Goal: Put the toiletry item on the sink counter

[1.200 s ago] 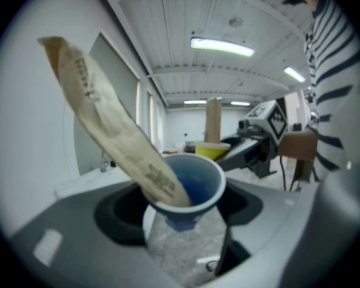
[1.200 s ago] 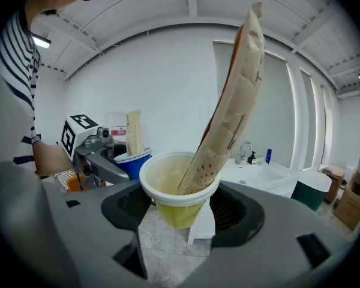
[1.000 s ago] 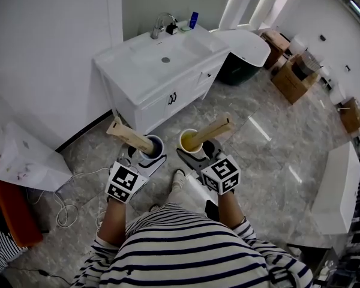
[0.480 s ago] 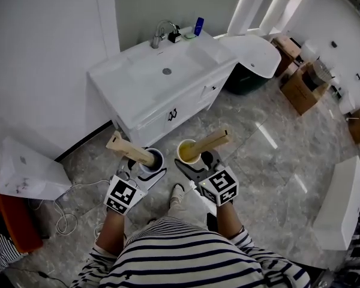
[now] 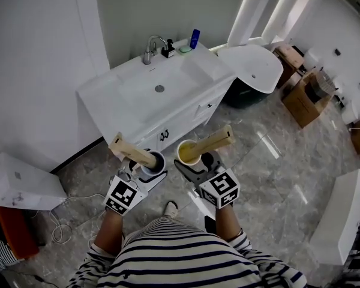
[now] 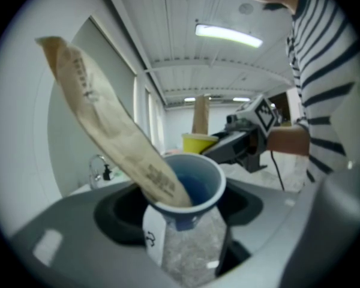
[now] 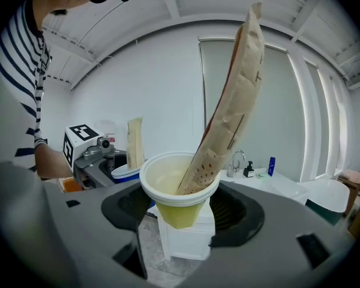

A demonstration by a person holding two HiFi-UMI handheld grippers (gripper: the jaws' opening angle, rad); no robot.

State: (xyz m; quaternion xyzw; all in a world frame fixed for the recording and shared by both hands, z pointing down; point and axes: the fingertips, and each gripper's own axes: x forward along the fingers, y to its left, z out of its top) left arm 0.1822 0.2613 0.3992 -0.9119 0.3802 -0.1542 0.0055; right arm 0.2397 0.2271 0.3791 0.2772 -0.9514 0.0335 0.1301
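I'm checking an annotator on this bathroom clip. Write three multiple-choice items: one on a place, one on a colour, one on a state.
1. The blue bottle stands:
A) at the back of the sink counter, near the faucet
B) on the floor
C) in a cardboard box

2. The cup in the right hand-held gripper is:
A) blue
B) yellow
C) red

3. The left hand-held gripper is:
A) open and empty
B) shut on a blue cup with a paper packet in it
C) shut on a towel

Answers:
1 A, the head view shows it on the countertop beside the faucet.
2 B, the right gripper view shows its yellow rim and wall.
3 B, the left gripper view shows the cup clamped between the jaws.
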